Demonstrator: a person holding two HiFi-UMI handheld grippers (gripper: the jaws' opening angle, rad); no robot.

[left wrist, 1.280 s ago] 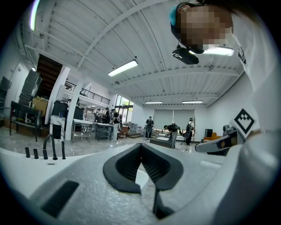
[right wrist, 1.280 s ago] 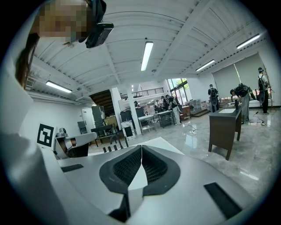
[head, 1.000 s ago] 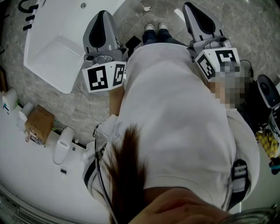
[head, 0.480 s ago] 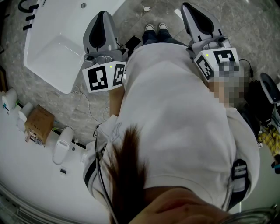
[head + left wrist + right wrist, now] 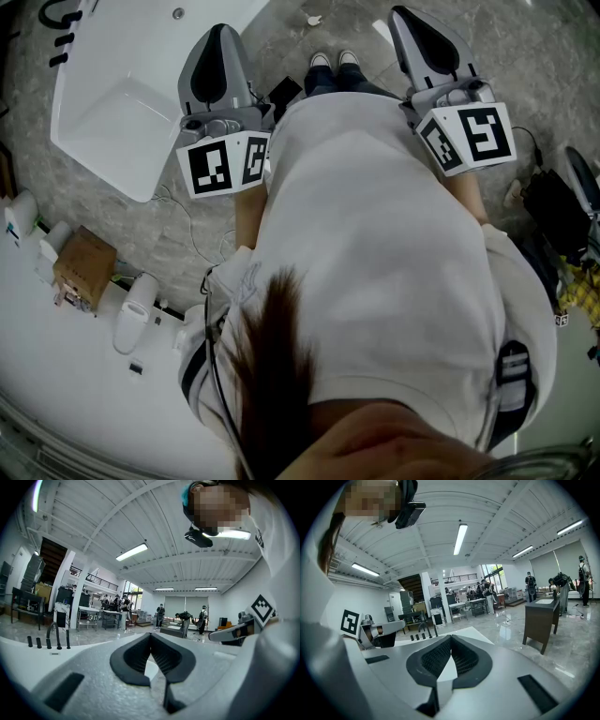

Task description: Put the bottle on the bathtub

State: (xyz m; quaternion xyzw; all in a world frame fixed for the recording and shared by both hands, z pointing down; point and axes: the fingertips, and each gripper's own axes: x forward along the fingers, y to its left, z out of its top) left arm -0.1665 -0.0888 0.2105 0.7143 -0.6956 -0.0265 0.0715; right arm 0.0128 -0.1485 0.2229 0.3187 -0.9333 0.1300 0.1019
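Showroom hall, grey marble floor (image 5: pixel 122 220). White bathtub (image 5: pixel 103 112) sits just left of left gripper (image 5: pixel 150 635). Left gripper's jaws together, nothing btwn them; right gripper (image 5: pixel 450 638) same. White bottle-like containers (image 5: pixel 131 314) lie behind-left of left gripper, by cardboard box (image 5: pixel 82 265), apart from tub; can't tell which is the task's.

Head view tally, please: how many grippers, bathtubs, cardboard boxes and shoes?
Grippers: 2, left gripper and right gripper
Bathtubs: 1, white bathtub
Cardboard boxes: 1, cardboard box
Shoes: 2, left shoe and right shoe
Total: 6
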